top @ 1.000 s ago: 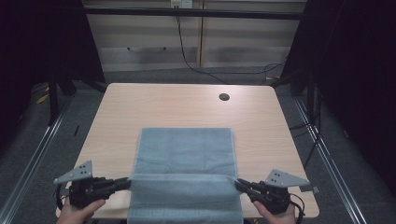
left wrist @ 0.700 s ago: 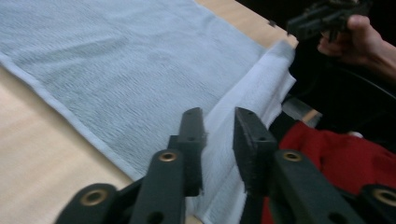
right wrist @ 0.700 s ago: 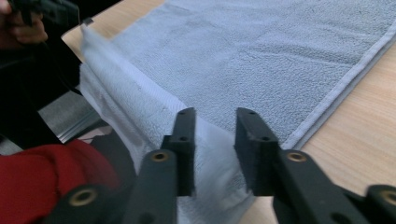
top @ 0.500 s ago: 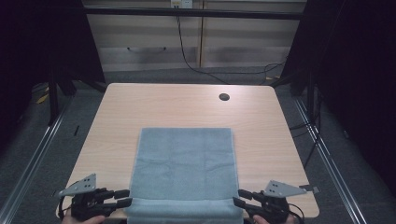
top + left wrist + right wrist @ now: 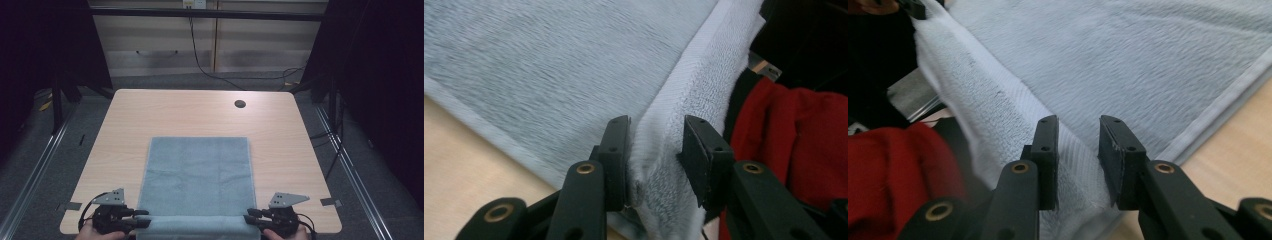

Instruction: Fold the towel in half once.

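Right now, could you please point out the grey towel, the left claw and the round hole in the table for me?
grey towel (image 5: 197,182): high view, middle of its flat top face.
left claw (image 5: 655,155): left gripper view, midway between its fingertips, over the towel's edge.
round hole (image 5: 240,104): high view, its dark centre.

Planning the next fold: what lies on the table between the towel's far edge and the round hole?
Nothing: in the high view, bare wood runs from the towel's far edge to the hole in the table.
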Available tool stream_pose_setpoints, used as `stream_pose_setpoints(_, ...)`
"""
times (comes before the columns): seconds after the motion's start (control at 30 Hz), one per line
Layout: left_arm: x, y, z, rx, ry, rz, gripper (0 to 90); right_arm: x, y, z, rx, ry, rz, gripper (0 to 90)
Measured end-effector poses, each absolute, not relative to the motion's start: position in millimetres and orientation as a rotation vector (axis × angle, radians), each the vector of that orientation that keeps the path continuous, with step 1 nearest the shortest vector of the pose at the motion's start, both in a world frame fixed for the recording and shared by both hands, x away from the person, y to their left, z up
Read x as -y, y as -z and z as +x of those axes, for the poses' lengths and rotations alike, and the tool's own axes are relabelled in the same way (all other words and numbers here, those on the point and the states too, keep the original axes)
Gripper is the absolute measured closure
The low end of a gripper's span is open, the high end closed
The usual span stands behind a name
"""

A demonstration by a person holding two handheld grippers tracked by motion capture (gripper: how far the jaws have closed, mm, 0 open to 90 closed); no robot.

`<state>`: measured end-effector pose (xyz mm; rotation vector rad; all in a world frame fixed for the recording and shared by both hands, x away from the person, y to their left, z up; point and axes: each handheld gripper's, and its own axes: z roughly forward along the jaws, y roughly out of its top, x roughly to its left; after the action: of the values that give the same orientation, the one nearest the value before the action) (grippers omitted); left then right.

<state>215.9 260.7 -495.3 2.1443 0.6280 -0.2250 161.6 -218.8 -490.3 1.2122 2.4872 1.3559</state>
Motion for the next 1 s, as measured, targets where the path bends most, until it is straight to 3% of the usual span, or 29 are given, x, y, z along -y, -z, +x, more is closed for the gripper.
stream_pose_setpoints(0.27,-260,483,205,-0.542,0.262,2.054,61.8,212,484,143,-2.531,-1.403,1.141,70.1)
stream_pose_setpoints(0.57,-249,480,242,-0.615,0.178,2.047,60.2,210,471,163,-2.466,-1.422,1.12,68.0)
stream_pose_setpoints(1.0,-226,480,322,-0.771,0.014,2.011,59.3,200,479,252,-2.394,-1.368,1.175,64.6)
